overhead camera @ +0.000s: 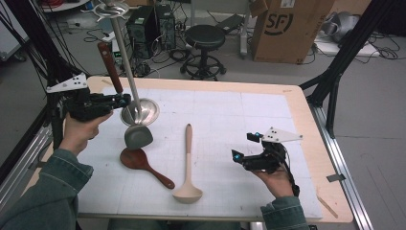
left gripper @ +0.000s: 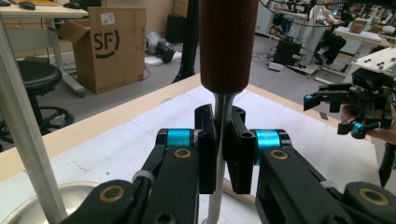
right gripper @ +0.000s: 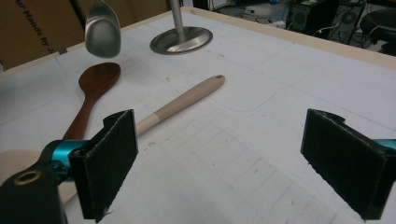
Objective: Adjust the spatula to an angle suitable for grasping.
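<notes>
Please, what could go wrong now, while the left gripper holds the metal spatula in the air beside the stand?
1. The left gripper pinches only the thin metal shank of the spatula, so it may swivel or slip.
2. The stand's pole is close; the wooden handle could knock it and perhaps tip the stand.
3. If dropped, the blade would probably hit the dark wooden spoon lying just below.

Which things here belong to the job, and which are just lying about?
In the job: metal spatula with wooden handle, clamped in the left gripper; the hanging rack beside it.
Lying about: wooden spoon, beige ladle, cardboard box, stool.
</notes>
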Demonstrator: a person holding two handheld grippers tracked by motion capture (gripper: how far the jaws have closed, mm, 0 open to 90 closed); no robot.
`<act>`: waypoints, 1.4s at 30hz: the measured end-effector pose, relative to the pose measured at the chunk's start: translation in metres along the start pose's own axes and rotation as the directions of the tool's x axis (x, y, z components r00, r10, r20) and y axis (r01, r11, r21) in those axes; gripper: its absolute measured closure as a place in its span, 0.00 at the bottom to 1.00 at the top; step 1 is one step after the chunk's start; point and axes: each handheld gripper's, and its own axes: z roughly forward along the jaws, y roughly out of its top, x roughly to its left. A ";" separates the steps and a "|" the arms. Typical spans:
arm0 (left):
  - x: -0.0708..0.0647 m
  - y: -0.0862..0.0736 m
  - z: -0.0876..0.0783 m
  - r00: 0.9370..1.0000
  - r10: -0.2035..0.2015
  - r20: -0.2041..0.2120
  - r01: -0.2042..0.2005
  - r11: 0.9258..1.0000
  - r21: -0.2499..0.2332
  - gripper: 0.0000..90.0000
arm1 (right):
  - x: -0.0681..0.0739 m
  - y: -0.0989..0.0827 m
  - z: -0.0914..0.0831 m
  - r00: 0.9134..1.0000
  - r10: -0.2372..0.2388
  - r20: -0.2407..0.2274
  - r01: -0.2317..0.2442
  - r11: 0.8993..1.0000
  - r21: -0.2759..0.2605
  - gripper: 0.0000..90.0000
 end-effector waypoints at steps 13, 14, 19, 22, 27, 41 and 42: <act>0.013 0.005 0.003 1.000 -0.013 -0.003 0.013 1.000 -0.002 0.93 | -0.004 -0.001 0.000 1.000 0.003 0.017 -0.003 1.000 -0.002 0.06; 0.014 0.005 0.003 1.000 -0.014 -0.005 0.014 1.000 -0.001 0.93 | -0.004 -0.002 0.001 1.000 0.006 0.029 -0.006 1.000 -0.003 0.02; 0.020 0.011 0.004 1.000 -0.008 0.000 0.008 1.000 0.000 0.93 | -0.006 -0.003 0.001 0.999 0.015 0.036 -0.015 1.000 -0.001 0.02; 0.022 0.017 0.004 1.000 -0.003 0.003 0.003 1.000 -0.007 0.93 | -0.006 -0.003 0.001 0.999 0.014 0.039 -0.014 1.000 -0.001 0.01; 0.026 0.027 0.004 1.000 0.009 0.002 -0.009 1.000 -0.006 0.93 | -0.006 -0.004 0.002 0.999 0.014 0.035 -0.014 1.000 0.003 0.01; 0.035 0.041 0.001 1.000 0.014 -0.008 -0.014 1.000 -0.001 0.93 | -0.005 -0.004 0.004 1.000 0.010 0.025 -0.011 1.000 0.010 0.01; 0.036 0.041 0.002 1.000 0.012 -0.006 -0.012 1.000 -0.003 0.93 | -0.005 -0.004 0.004 1.000 0.010 0.024 -0.010 1.000 0.011 0.01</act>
